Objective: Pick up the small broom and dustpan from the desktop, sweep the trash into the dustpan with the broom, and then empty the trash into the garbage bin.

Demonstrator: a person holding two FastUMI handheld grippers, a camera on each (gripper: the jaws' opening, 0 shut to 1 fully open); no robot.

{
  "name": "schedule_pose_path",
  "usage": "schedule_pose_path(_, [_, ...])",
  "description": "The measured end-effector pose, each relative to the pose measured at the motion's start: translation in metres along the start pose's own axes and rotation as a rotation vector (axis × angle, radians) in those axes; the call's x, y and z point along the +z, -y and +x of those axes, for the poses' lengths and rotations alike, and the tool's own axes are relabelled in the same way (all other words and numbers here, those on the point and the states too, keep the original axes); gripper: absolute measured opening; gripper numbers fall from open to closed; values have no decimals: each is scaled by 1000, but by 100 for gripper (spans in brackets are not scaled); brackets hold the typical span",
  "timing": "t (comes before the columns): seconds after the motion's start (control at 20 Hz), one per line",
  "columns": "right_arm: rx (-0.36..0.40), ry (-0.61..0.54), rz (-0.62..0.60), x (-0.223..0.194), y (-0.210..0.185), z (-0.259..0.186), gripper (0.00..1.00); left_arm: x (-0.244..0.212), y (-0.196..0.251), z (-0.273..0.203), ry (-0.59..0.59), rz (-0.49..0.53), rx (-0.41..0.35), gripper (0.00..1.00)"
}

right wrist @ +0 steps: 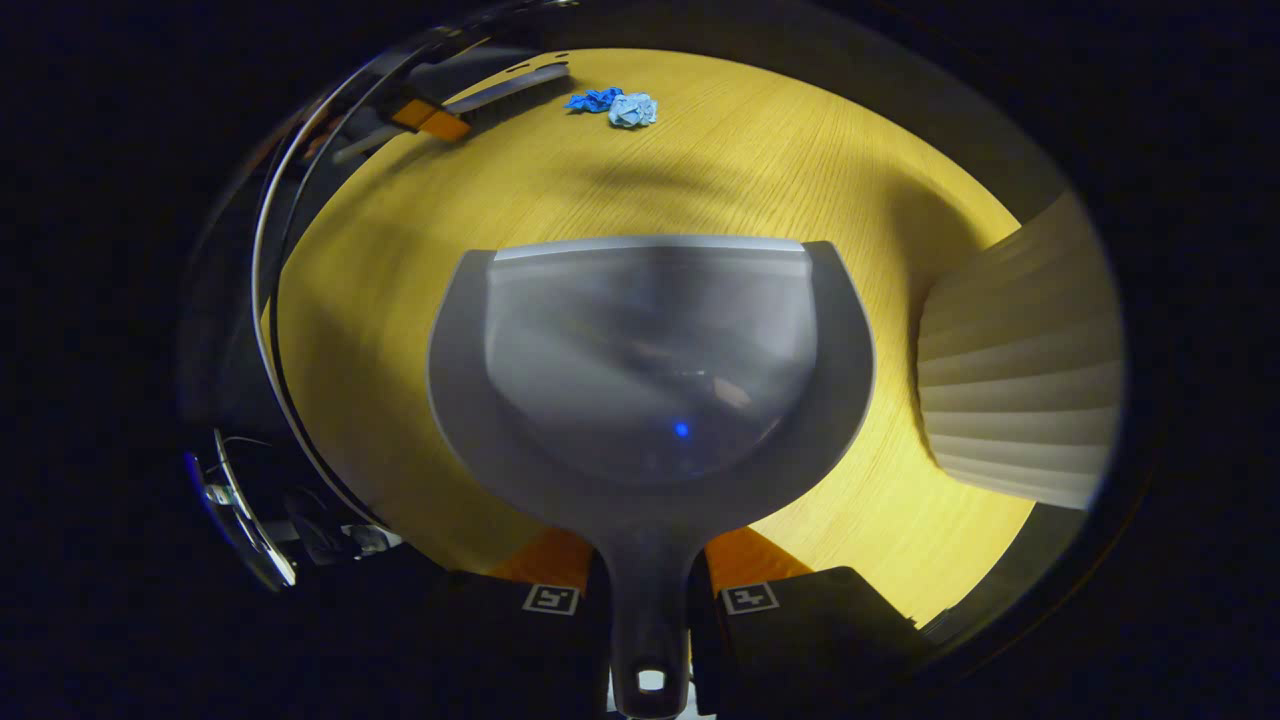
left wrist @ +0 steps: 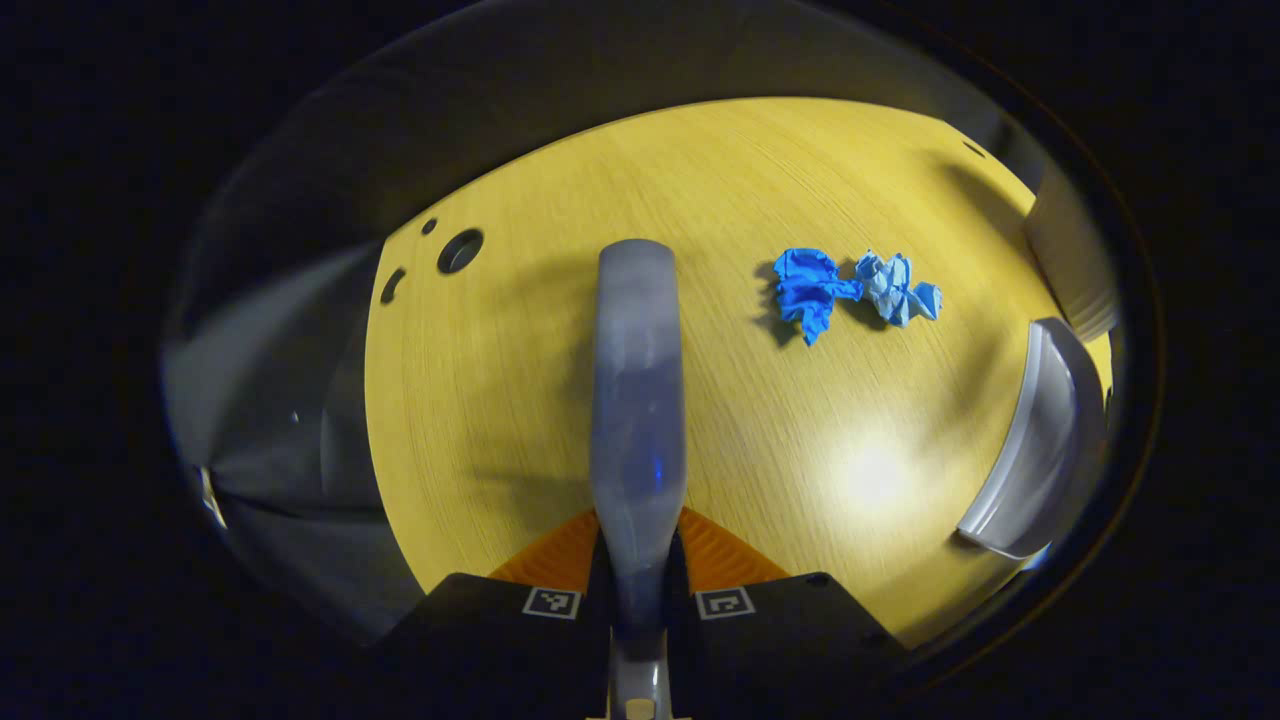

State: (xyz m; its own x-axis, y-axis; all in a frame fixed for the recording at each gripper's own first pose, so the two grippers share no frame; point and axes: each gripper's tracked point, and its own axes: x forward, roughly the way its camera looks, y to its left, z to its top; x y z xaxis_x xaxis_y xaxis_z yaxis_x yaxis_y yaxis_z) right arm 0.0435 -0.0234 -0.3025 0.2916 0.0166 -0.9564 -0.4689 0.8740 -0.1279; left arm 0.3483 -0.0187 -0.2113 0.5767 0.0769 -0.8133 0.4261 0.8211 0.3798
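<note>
Here, left hand-held gripper (left wrist: 637, 570) closed around the handle of the small broom (left wrist: 636, 400), both fingers pressing on it from either side. Broom stretching straight ahead from the fingers, raised over the yellow wood-grain tabletop (left wrist: 500, 400) and casting a shadow to its left. Ahead and to the right of the broom's far end, two crumpled bits of trash lying on the tabletop, touching each other: a dark blue wad (left wrist: 808, 288) and a light blue wad (left wrist: 897, 288). At the right edge of the left gripper view, the grey rim of the dustpan (left wrist: 1040, 440), and above it a pale ribbed garbage bin (left wrist: 1075, 250). Round holes (left wrist: 459, 250) near the far left corner of the tabletop.

Right hand-held gripper (right wrist: 648, 590) likewise clamped on the dustpan's handle, fingers snug on both sides. Dustpan (right wrist: 650, 360) held level with its open lip facing away, pan empty. Far off at the top of the right gripper view, the same two wads, dark blue (right wrist: 594, 99) and light blue (right wrist: 633, 110), well apart from the dustpan's lip. Just left of them, the broom (right wrist: 510, 88) in the other gripper. Ribbed garbage bin (right wrist: 1020, 390) standing close on the right of the dustpan.
</note>
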Motion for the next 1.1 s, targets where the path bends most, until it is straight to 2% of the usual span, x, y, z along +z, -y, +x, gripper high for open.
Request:
schedule_pose_path(0.25, [-13, 12, -38, -4, 11, -2, 37, 40, 4, 13, 2, 217, 7, 27])
schedule_pose_path(0.35, [-16, 18, -48, -4, 13, 0, 36, 52, 13, 16, 3, 289, -18, 29])
schedule_pose_path(0.4, [-15, 20, -50, -4, 13, 0, 36, 57, 20, 16, 3, 331, -36, 27])
schedule_pose_path(0.5, [-15, 31, -62, -3, 15, 1, 36, 68, 29, 17, 16, 437, -50, 29])
schedule_pose_path(0.55, [-17, 37, -72, -3, 18, 2, 37, 75, 35, 18, 32, 493, -64, 25])
schedule_pose_path(0.6, [-18, 46, -78, -2, 18, 2, 37, 78, 40, 17, 34, 525, -85, 27])
schedule_pose_path(0.8, [-19, 68, -91, -2, 19, 4, 36, 74, 90, 3, 53, 562, -243, 27])
schedule_pose_path(0.95, [-19, 73, -88, -2, 19, 5, 37, 53, 131, -15, 46, 661, -347, 27])
schedule_pose_path(1.0, [-21, 84, -89, -1, 19, 6, 36, 36, 151, -23, 38, 693, -410, 27])
schedule_pose_path(1.05, [-22, 99, -91, 0, 19, 7, 36, 22, 174, -33, 40, 667, -484, 29])
schedule_pose_path(1.1, [-21, 114, -92, 1, 18, 7, 36, 16, 186, -42, 35, 629, -530, 27])
